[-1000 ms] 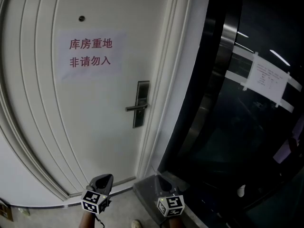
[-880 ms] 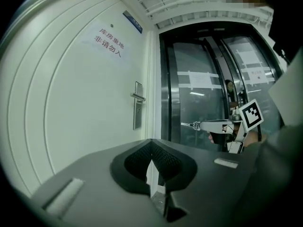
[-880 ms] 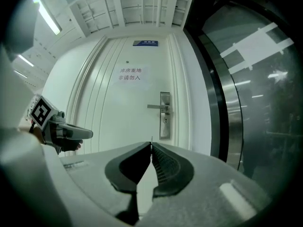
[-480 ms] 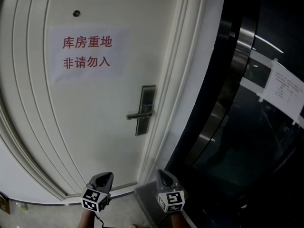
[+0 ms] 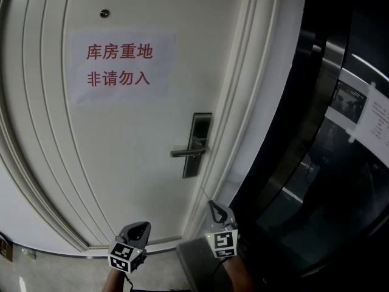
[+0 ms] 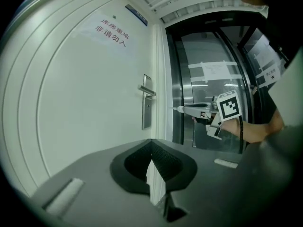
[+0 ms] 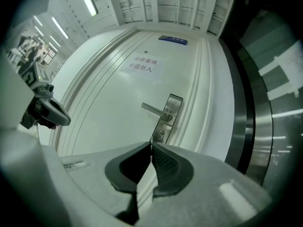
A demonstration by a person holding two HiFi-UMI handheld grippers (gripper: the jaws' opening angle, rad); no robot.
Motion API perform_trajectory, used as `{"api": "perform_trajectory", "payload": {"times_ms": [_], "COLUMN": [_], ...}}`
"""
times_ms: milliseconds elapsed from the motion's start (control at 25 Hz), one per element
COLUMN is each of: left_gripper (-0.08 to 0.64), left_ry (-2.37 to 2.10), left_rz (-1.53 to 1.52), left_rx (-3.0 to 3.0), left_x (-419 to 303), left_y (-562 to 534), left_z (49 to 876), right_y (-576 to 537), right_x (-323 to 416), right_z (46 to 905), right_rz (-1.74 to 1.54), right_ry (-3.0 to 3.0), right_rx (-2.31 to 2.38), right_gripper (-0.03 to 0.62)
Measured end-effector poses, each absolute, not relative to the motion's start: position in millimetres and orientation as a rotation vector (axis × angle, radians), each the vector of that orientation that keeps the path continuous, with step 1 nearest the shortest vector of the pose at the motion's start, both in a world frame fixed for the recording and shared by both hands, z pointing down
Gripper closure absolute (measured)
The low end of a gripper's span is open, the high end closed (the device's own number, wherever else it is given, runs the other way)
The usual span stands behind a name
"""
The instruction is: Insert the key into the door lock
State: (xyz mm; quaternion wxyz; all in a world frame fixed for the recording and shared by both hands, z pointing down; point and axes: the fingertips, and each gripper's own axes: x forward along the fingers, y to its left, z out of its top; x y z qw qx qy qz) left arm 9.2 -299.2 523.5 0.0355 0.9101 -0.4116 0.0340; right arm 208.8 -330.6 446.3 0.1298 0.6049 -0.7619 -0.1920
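Your right tongs point(image 7: 151, 146) are clamped on the key point(image 6: 178, 109), its tip aimed at the lock point(image 7: 161, 135) under the handle point(image 7: 154, 110), short of the door point(image 5: 140, 151). Your left tongs point(image 6: 151, 144) are closed and empty.

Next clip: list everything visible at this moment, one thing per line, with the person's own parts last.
door: one, white, left and middle of the head view
paper sign: one, white with red characters, upper door
peephole: one, dark, above the sign
lock plate: one, grey metal, door's right edge
lever handle: one, grey, on the plate, pointing left
keyhole: one, in the plate below the handle
blue plaque: one, above the door
glass wall: one, dark, right of the door frame
taped notice: at least one, white, on the glass
key: one, pale tip, protruding from the right gripper, short of the lock
left gripper: grey, fingers shut, empty
right gripper: grey, fingers shut on the key
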Motion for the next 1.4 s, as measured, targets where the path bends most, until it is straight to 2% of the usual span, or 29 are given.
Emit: {"api": "perform_trajectory", "payload": {"times_ms": [480, 1400], "left_gripper": [0.557, 0.557], "left_ry": [-1.339, -1.38], "left_rz": [0.122, 0.141], "left_rx": [2.749, 2.704], "left_x": [4, -10], "left_y": [-299, -313], "left_z": [535, 540], "right_y": [-413, -467], "right_x": [204, 200], "right_z": [421, 433], "right_rz": [-0.964, -1.085], "right_ry": [-1.87, -1.652], "right_rx": [1.54, 1.425], "right_gripper": [0.581, 0.581]}}
